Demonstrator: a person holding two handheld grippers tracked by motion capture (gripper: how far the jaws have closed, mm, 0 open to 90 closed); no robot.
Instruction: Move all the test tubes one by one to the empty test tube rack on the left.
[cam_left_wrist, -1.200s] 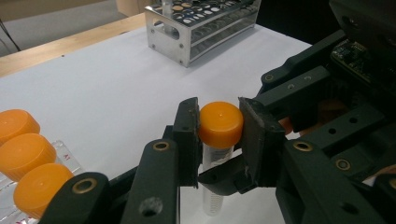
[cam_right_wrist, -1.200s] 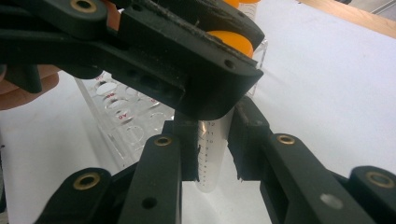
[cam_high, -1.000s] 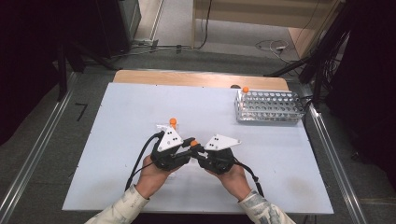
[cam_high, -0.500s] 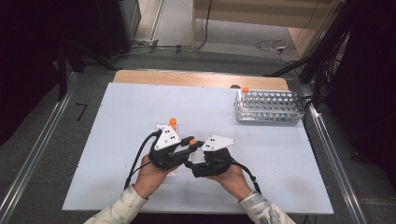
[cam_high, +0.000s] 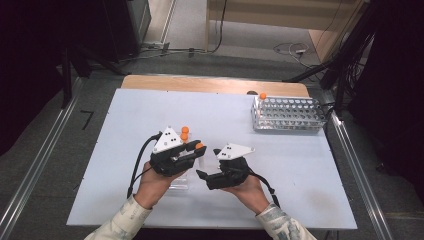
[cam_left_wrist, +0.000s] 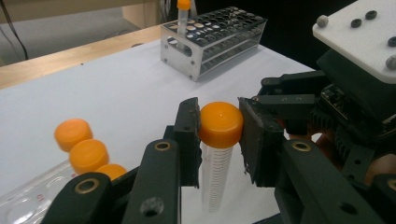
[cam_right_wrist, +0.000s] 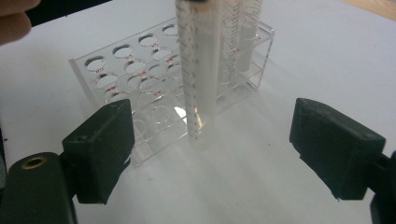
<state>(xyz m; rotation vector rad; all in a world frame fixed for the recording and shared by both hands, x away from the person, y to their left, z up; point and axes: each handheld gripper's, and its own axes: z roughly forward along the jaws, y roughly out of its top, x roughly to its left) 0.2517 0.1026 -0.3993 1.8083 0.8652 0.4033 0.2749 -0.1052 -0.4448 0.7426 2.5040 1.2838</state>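
Up close, the left gripper view shows the tube (cam_left_wrist: 216, 161) held upright by its orange cap (cam_left_wrist: 221, 124), the left gripper (cam_left_wrist: 219, 140) closed on that cap from both sides, with the clear, graduated body hanging free below over the table (cam_left_wrist: 116, 93). The right gripper view gives what that one cannot: the tube's lower end (cam_right_wrist: 198, 79), clear of the tabletop, just in front of a clear plastic rack (cam_right_wrist: 154, 98) whose near holes are open, with two more tubes (cam_right_wrist: 240, 42) standing at its far end. The left gripper view shows their orange caps (cam_left_wrist: 79, 144) low at the left. From the high view the tube is little more than an orange dot (cam_high: 199, 146) at the left gripper's (cam_high: 192, 152) tip, and the clear rack (cam_high: 177, 181) is mostly covered by the left hand (cam_high: 155, 182).

The right gripper (cam_right_wrist: 224, 154) has its jaws spread wide, holding nothing, the tube's lower end standing between and beyond them with open gaps on both sides. In the high view this gripper (cam_high: 207, 176) sits just beside the left one, pointing toward it.

A metal rack (cam_high: 287, 114) stands well apart at the table's far right corner, one capped tube (cam_high: 262, 96) at its back left. The table between the hands and that rack is bare, as is the stretch to the left edge.

Both forearms come in from the near edge, sleeves (cam_high: 122, 220) angled inward, the hands near the table's middle front.
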